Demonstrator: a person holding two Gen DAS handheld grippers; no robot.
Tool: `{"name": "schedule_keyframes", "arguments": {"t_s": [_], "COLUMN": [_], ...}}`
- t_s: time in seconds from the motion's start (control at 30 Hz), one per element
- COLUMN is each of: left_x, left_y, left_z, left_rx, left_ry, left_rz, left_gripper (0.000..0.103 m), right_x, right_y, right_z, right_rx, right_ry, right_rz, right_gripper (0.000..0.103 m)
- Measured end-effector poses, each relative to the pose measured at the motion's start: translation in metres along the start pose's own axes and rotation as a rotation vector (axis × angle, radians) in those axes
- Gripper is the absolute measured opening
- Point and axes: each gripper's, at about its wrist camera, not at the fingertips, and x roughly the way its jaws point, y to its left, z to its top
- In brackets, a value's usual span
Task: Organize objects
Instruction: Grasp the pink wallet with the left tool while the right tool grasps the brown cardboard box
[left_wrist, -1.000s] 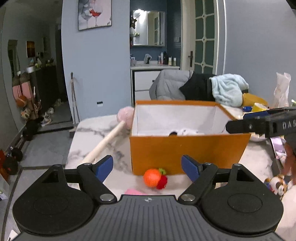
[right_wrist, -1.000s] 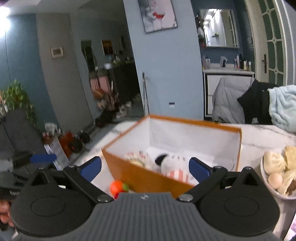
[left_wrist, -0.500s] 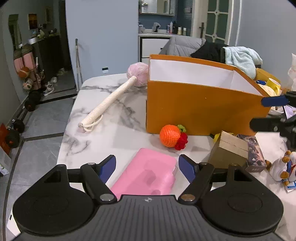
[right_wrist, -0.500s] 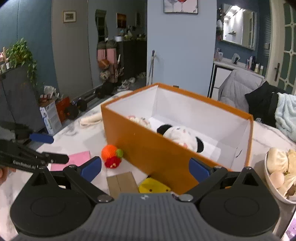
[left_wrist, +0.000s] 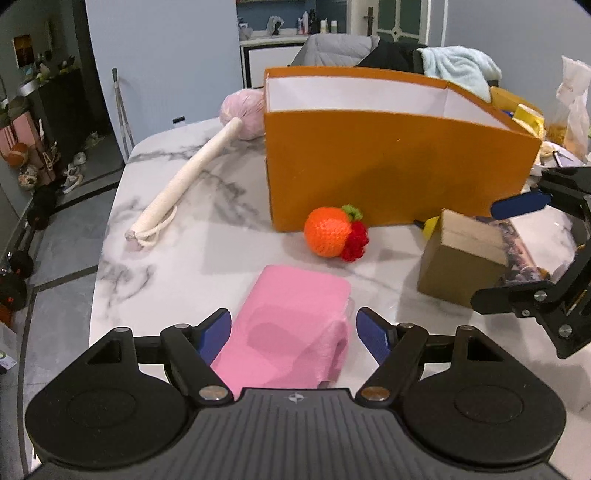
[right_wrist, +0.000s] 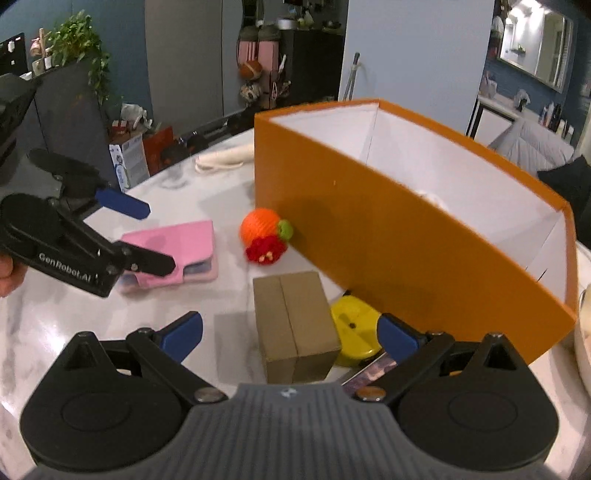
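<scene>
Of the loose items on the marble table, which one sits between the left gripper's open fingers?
The flat pink fabric pouch; the left gripper straddles it, while the crocheted orange ball lies farther off.

A white marble surface (left_wrist: 177, 206) with grey veins stands on a grey tiled floor (left_wrist: 62, 236). Pale blue walls (left_wrist: 166, 55) surround it. Behind are a dark cabinet (right_wrist: 306, 70), a leafy plant (right_wrist: 79, 51), a wall mirror (right_wrist: 535, 48) and a white vanity (left_wrist: 273, 55).
</scene>
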Motion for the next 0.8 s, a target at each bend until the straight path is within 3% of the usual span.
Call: {"name": "schedule_keyframes", "arguments": {"t_s": [0.3, 0.43, 0.57, 0.63, 0.8], "left_x": [0.012, 0.016, 0.018, 0.018, 0.021], "left_y": [0.004, -0.002, -0.008, -0.008, -0.004], "left_z": [0.002, 0.004, 0.004, 0.003, 0.001], "left_rx": [-0.009, 0.008, 0.037, 0.049, 0.052], "left_ry": [0.038, 0.046, 0.05, 0.051, 0.063], "left_rz": [-0.005, -0.007, 0.003, 0.005, 0.001], "left_gripper": [0.088, 0.088, 0.089, 0.089, 0.096], "right_x": [0.017, 0.021, 0.027, 0.029, 0.032], "right_y": [0.001, 0.008, 0.011, 0.01, 0.001], "right_z": [-0.006, -0.008, -0.007, -0.006, -0.004], "right_rx": [0.023, -0.017, -0.034, -0.027, 0.026], "right_ry": [0.077, 0.083, 0.078, 0.075, 0.088], "right_rz": [0.027, 0.02, 0.009, 0.014, 0.015], "right_gripper": [0.097, 0.086, 0.082, 0.072, 0.059]}}
